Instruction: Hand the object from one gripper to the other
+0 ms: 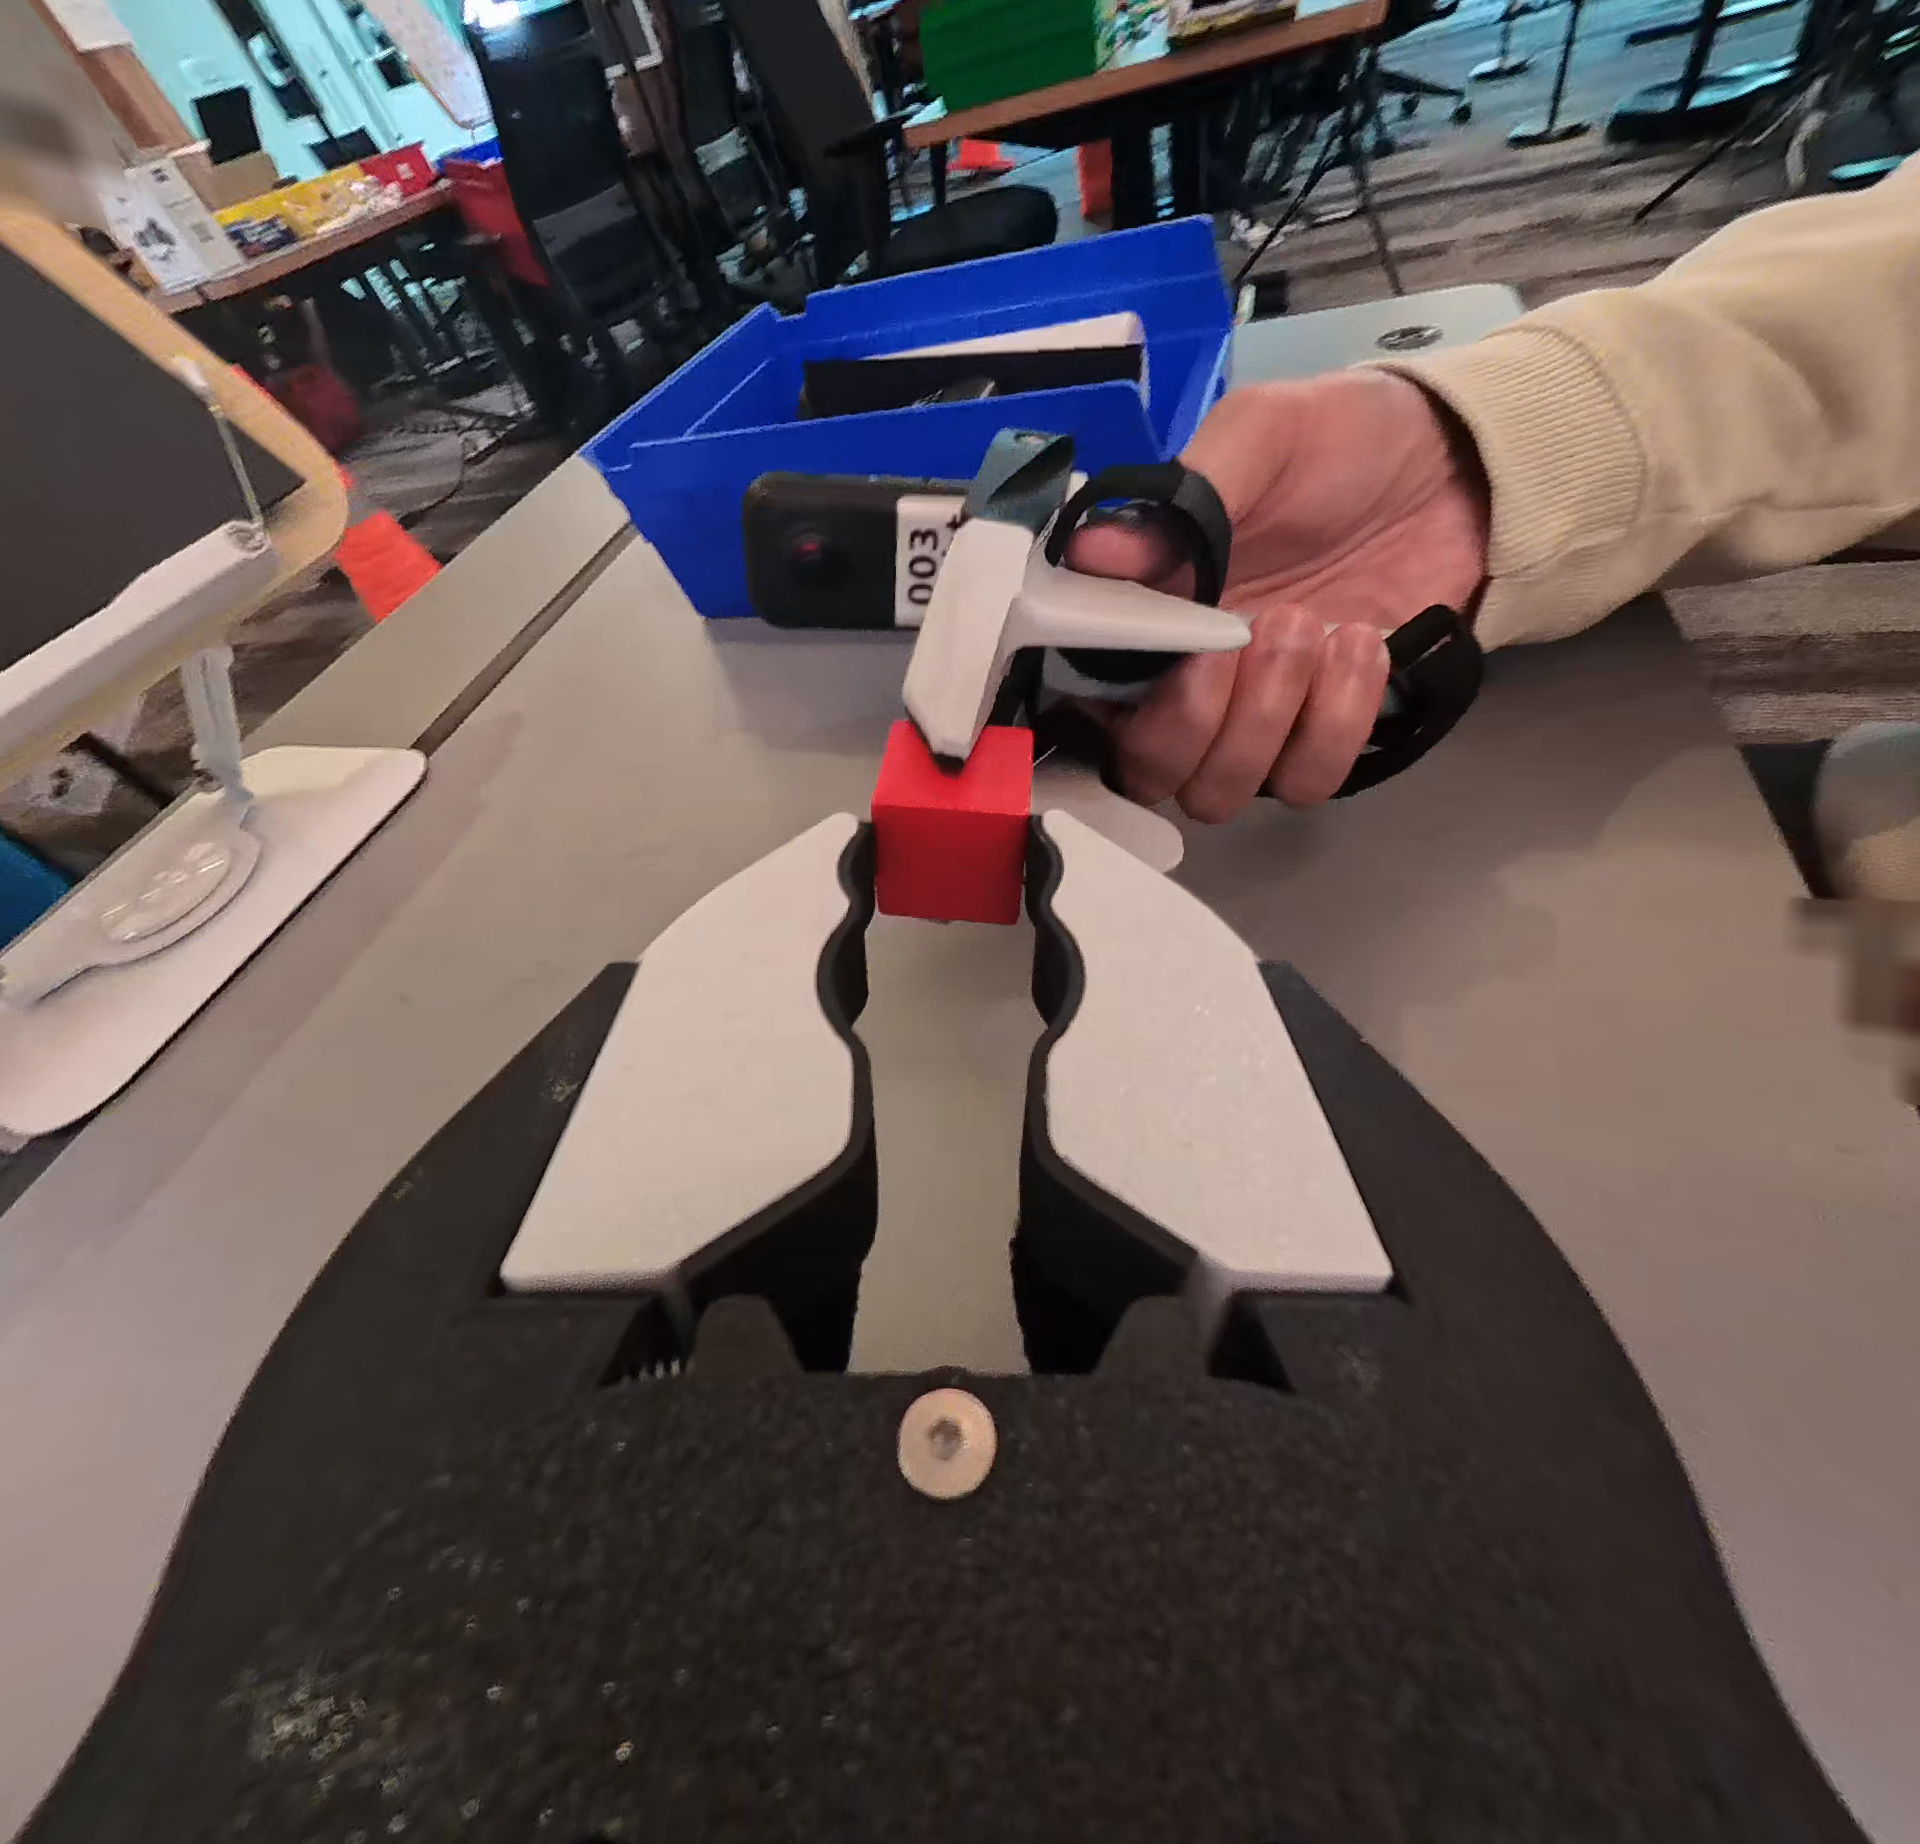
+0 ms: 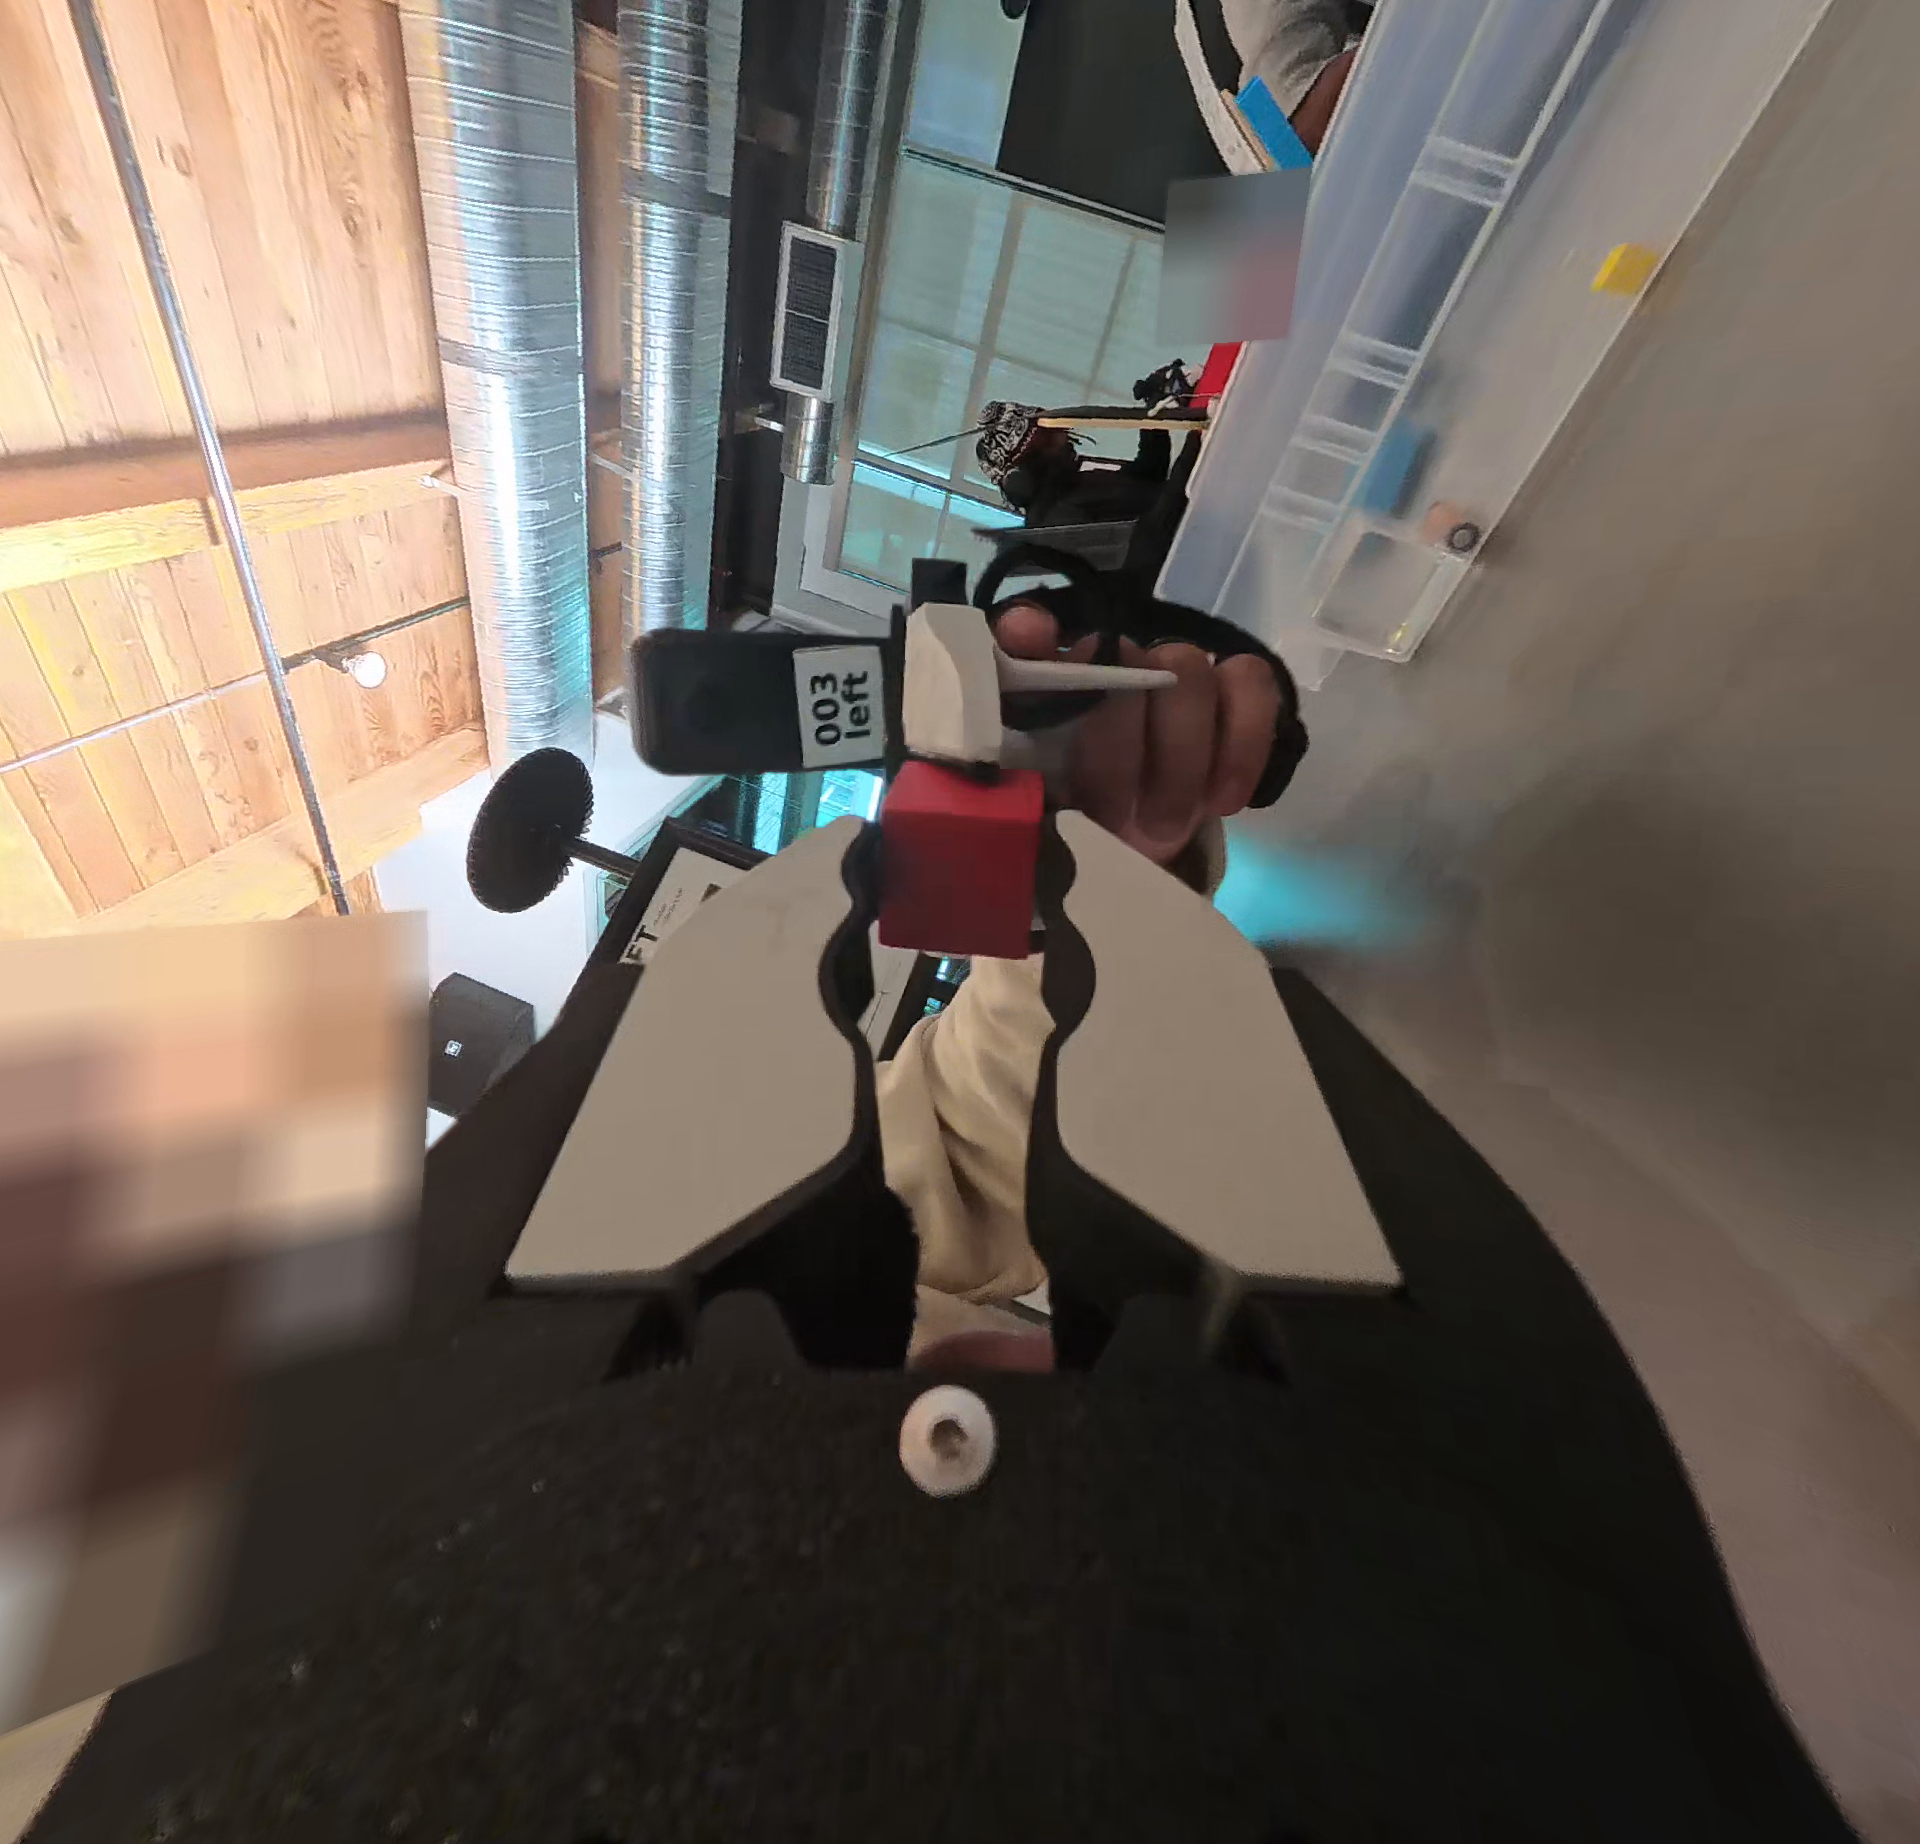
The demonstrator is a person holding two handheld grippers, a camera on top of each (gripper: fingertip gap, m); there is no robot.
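Mid-handover: both grippers on the cube.

At frame centre, the small red wooden cube sits clamped between the left gripper and the right gripper; next, one must let go.

Blue bin's contents partly hidden

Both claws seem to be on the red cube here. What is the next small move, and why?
Probably the giving claw should ease open a little while the other holds firm. The red cube is pinched side to side at the tips of the left claw, and the right claw grips its other faces, so both carry it. Which one is giving, these pictures do not show.
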